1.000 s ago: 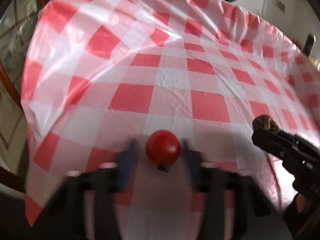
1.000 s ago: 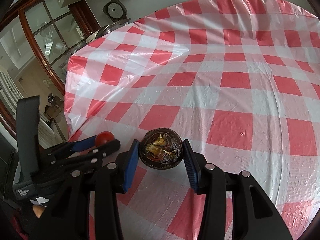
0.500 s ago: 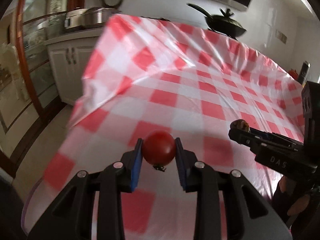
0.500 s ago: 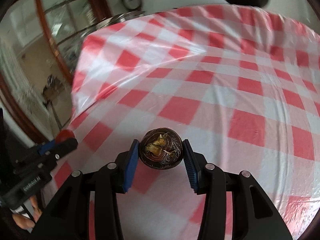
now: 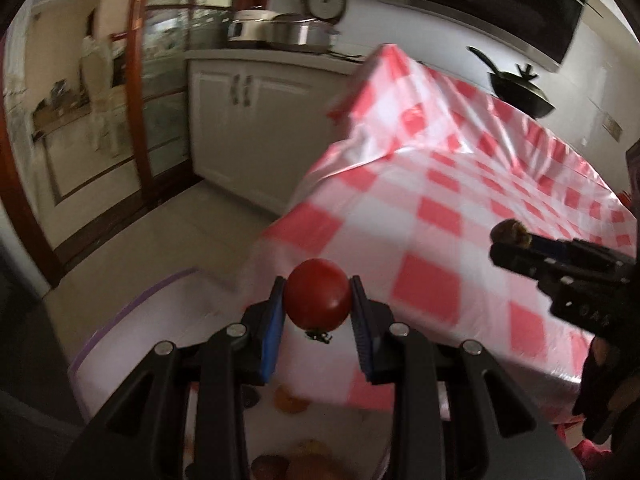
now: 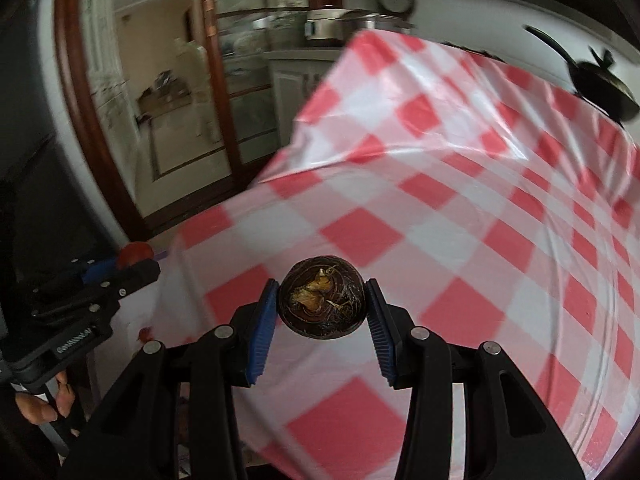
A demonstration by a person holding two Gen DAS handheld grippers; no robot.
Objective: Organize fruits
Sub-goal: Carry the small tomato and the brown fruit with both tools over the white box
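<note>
From the left wrist camera, the left gripper [image 5: 318, 306] is squeezed tight on a red tomato [image 5: 317, 294], one blue pad on each side. The tomato is up in the air, past the edge of the table with the checked cloth [image 5: 472, 216]. Under it sits a see-through container [image 5: 132, 320] with a purple rim. A few blurry orange and brown lumps show near the bottom of this view, maybe more fruit, but they are too fuzzy to name. The step in hand looks like carrying fruit over to be dropped in. Next, the tomato likely needs to come right over the container and go low before the pads let go, so it does not bounce out. The right gripper [image 5: 510, 242] shows at the side with something dark at its tip.

From the right wrist camera, the right gripper [image 6: 322, 306] is clamped on a dark brown round fruit [image 6: 322, 302] with a yellowish dried top. It hangs above the checked cloth [image 6: 460, 216], close to the table edge. It still has to get across to the container. The left gripper [image 6: 130, 262] and its tomato [image 6: 135, 254] peek in at the left. The container is mostly hidden here behind the gripper, and the room behind is blurry.
</note>
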